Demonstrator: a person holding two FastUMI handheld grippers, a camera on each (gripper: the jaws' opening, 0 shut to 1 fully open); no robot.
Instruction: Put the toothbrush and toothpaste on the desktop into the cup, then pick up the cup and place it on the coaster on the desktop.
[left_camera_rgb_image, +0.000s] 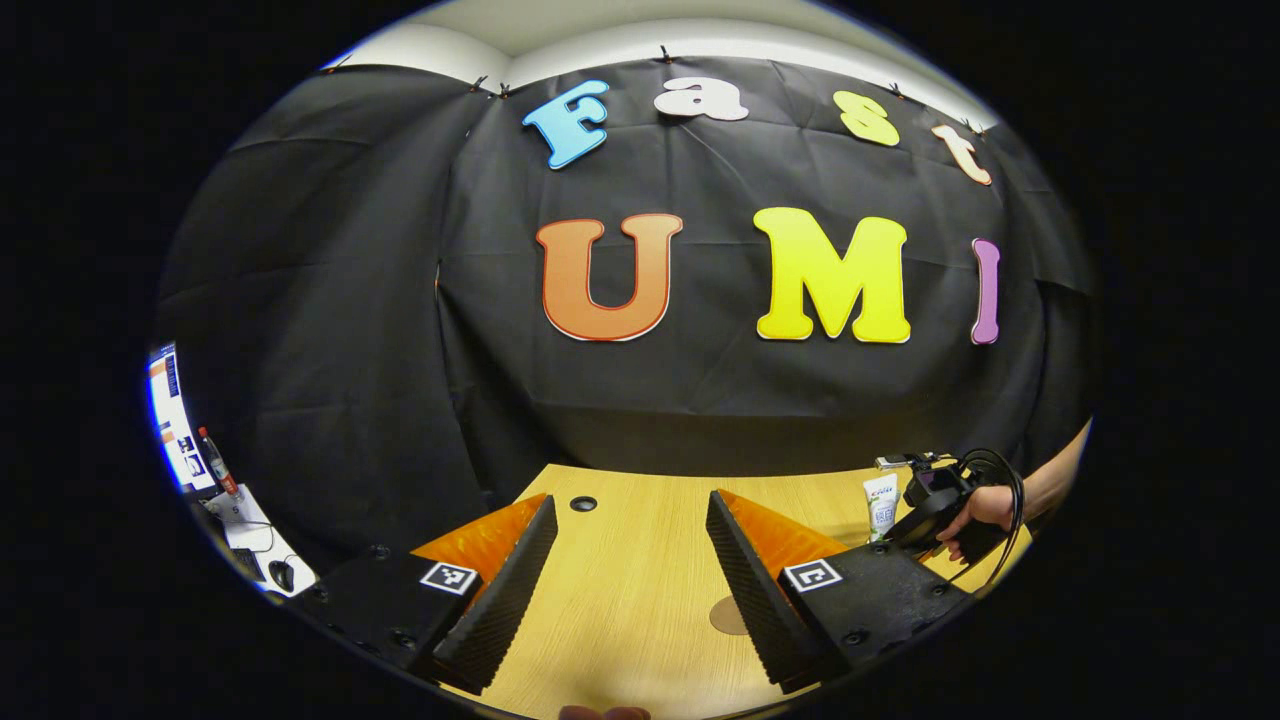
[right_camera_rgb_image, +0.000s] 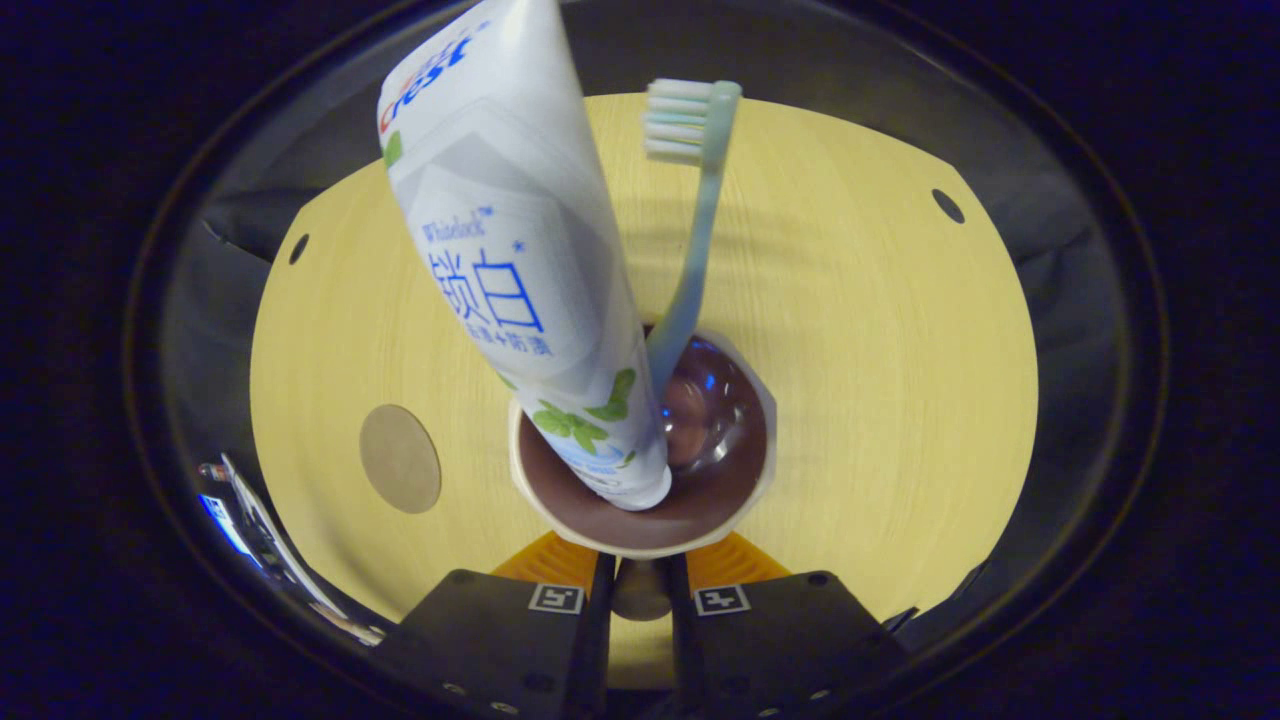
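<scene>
In the right gripper view I look down into a cream cup (right_camera_rgb_image: 745, 480) with a brown inside. A white toothpaste tube (right_camera_rgb_image: 510, 250) and a pale green toothbrush (right_camera_rgb_image: 695, 230) stand in it, leaning toward the camera. My right gripper (right_camera_rgb_image: 640, 578) is shut on the cup's handle at its near side. A round tan coaster (right_camera_rgb_image: 400, 458) lies on the wooden desktop (right_camera_rgb_image: 880, 350) to the left of the cup. In the left gripper view my left gripper (left_camera_rgb_image: 630, 500) hangs open over the desktop with nothing between its fingers. The coaster (left_camera_rgb_image: 725, 617) peeks out beside its right finger. The toothpaste (left_camera_rgb_image: 880, 505) stands at the far right.
At the far right of the left gripper view a hand (left_camera_rgb_image: 985, 505) holds the other gripper. The desktop has small round holes (left_camera_rgb_image: 583, 503) near its corners. Beyond the table's left edge stand a lit screen (left_camera_rgb_image: 170, 420) and a bottle (left_camera_rgb_image: 218, 462).
</scene>
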